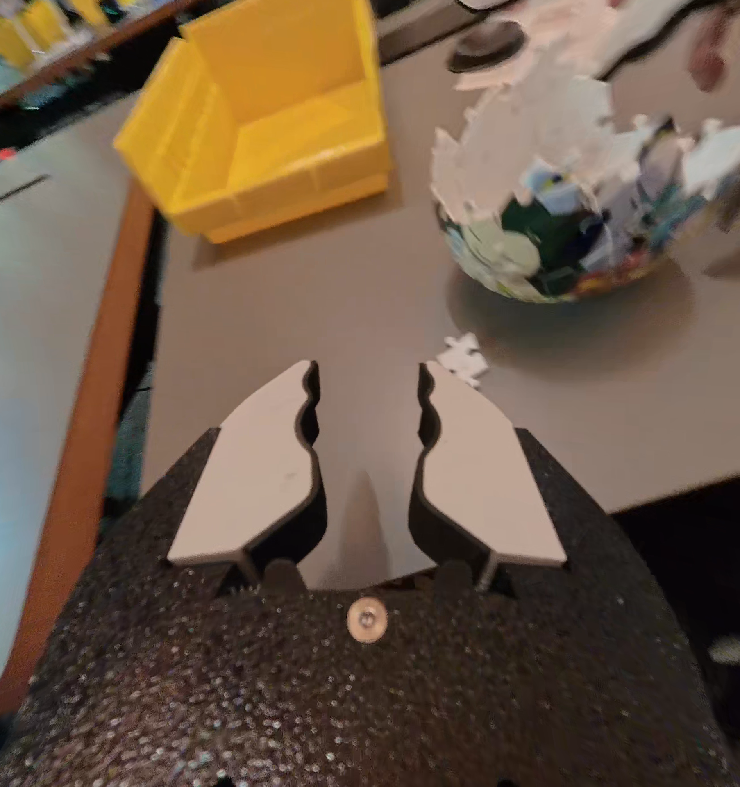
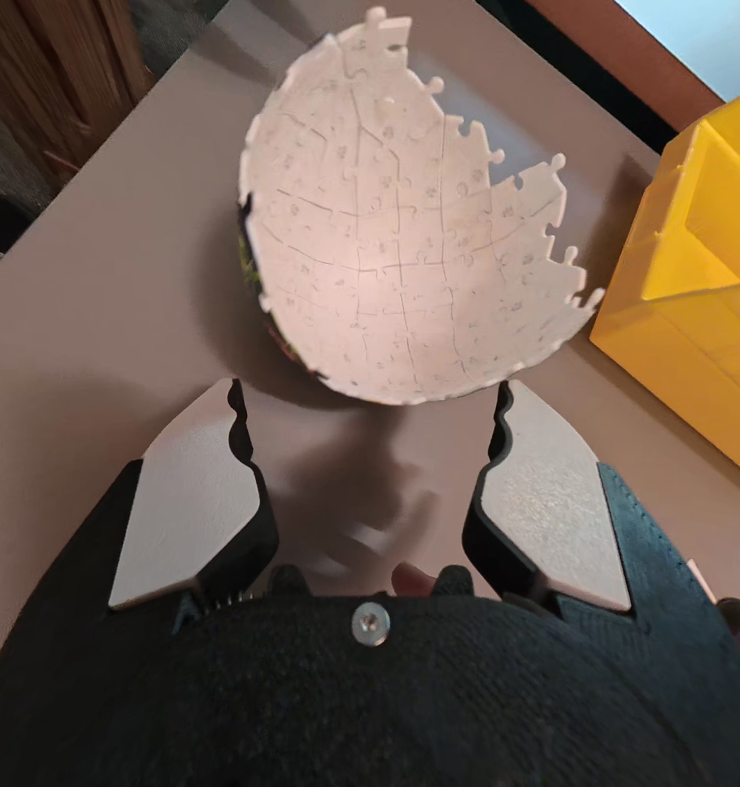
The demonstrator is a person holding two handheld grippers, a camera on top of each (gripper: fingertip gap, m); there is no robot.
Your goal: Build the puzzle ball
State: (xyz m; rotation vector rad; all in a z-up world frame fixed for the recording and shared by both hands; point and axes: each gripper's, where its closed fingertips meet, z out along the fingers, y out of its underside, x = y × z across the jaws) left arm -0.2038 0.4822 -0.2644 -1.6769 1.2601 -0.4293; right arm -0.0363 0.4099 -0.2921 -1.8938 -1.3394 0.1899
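Observation:
The partly built puzzle ball [image 1: 572,204] is an open shell, colourful outside and white inside, resting on the grey table [image 1: 317,306]. In the right wrist view the puzzle ball [image 2: 402,247] shows its white jigsaw-lined inside, just beyond my fingertips. A loose white puzzle piece [image 1: 466,357] lies on the table just right of my left gripper's tips. My left gripper [image 1: 368,374] is open and empty above the table. My right gripper [image 2: 370,392] is wide open and empty, close to the shell's near rim.
A yellow plastic bin [image 1: 270,123] stands on the table left of the ball; it shows at the right in the right wrist view [image 2: 700,298]. The table's front edge [image 1: 679,489] drops off to the right. An orange-edged neighbouring table [image 1: 100,383] lies left. My right fingertips sit around 20 cm from my left ones. My left gripper is the nearer one to the loose white puzzle piece [image 1: 466,357]: about 7 cm, against 15 cm.

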